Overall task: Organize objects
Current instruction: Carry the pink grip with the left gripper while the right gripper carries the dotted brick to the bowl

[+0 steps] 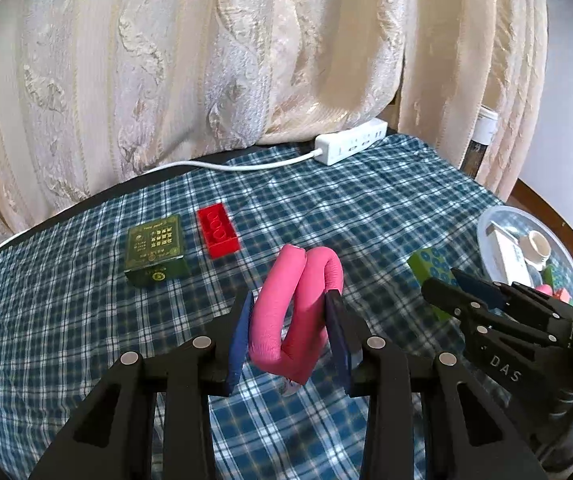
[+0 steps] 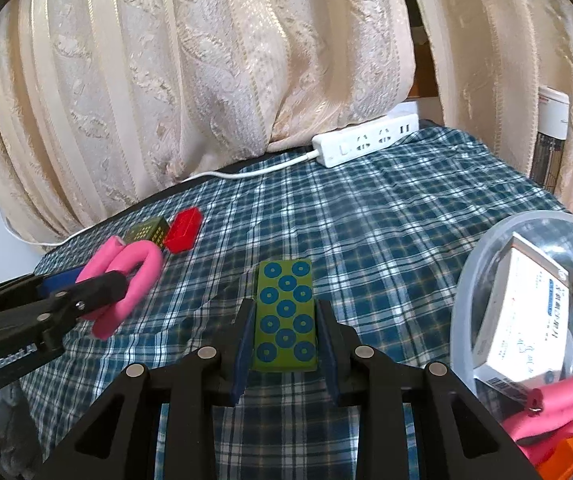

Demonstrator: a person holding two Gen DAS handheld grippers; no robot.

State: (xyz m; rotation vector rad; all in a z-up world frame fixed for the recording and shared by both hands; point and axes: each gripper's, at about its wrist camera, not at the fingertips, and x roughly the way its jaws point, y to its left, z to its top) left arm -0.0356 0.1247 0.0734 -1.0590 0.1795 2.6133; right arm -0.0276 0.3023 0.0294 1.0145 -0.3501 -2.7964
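My left gripper [image 1: 289, 316] is shut on a bent pink foam tube [image 1: 294, 312]; the tube also shows in the right wrist view [image 2: 126, 280], a little above the plaid cloth. My right gripper [image 2: 286, 328] is shut on a green block with blue circles [image 2: 285, 316]; the block also shows in the left wrist view [image 1: 432, 270]. A dark green box [image 1: 156, 252] and a red brick [image 1: 218, 230] lie on the cloth beyond the left gripper. A clear plastic bowl [image 2: 466, 292] at the right holds a white carton, a cream cup and pink and orange pieces.
A white power strip [image 2: 366, 140] with its cord lies at the back edge of the table under cream curtains [image 2: 206, 80]. The blue plaid cloth [image 2: 386, 220] covers the table. A white cylinder [image 2: 552, 116] stands behind the curtain at the right.
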